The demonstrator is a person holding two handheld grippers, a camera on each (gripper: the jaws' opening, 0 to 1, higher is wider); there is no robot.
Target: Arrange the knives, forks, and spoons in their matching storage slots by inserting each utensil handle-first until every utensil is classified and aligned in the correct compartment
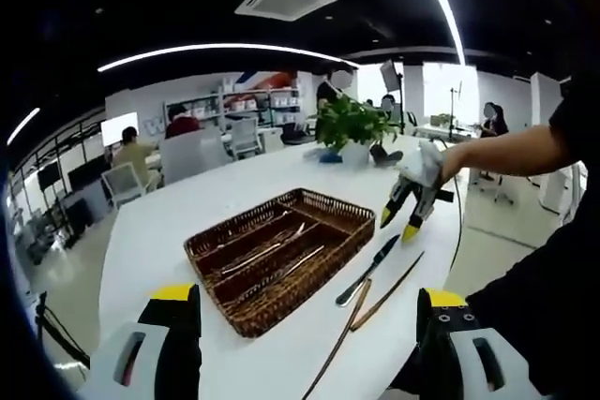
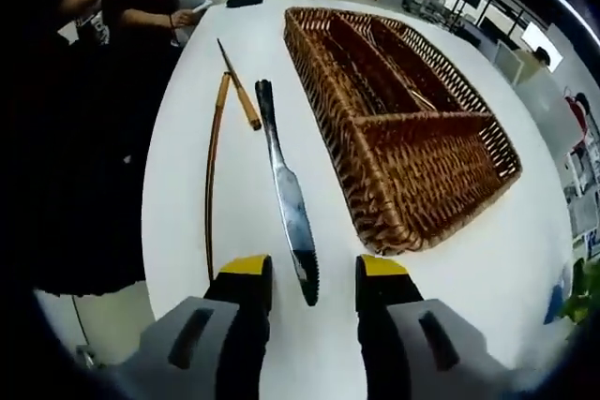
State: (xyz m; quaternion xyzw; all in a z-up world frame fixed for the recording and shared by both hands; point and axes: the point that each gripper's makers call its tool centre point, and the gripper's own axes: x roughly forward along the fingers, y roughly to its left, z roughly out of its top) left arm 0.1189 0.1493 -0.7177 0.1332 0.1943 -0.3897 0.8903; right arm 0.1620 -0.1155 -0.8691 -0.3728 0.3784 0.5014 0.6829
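A wicker cutlery basket (image 2: pixel 441 152) with several compartments is seen on a white table (image 2: pixel 234 259), and utensils already lie in its long slots in the left gripper view (image 1: pixel 272 255). Just beside the basket, on bare table, a table knife (image 2: pixel 289 196) lies with its serrated blade tip toward the right gripper (image 2: pixel 313 283) and its dark handle pointing away. Next to it lie two thin wooden pieces, a long one (image 2: pixel 212 175) and a shorter one (image 2: pixel 240 91); whether they are chopsticks or utensil handles cannot be told.

The right gripper's jaws are spread wide and hold nothing, with the knife's tip lying between them. The left gripper (image 1: pixel 309 311) is also held wide and empty, back from the near corner of the basket; the right gripper is seen from it hanging above the knife (image 1: pixel 405 214).

The step in hand is judged to be the pick-up of the knife. It is best done by lowering the jaws astride the blade a little further along than the tip, so that the grip is taken on flat metal and not on the narrow point. The jaws should be closed across the blade's width, square to it, since a flat knife on a smooth table is likely to slide or pivot if pinched off-centre. Once lifted, the knife must be turned so the handle leads into the matching slot.
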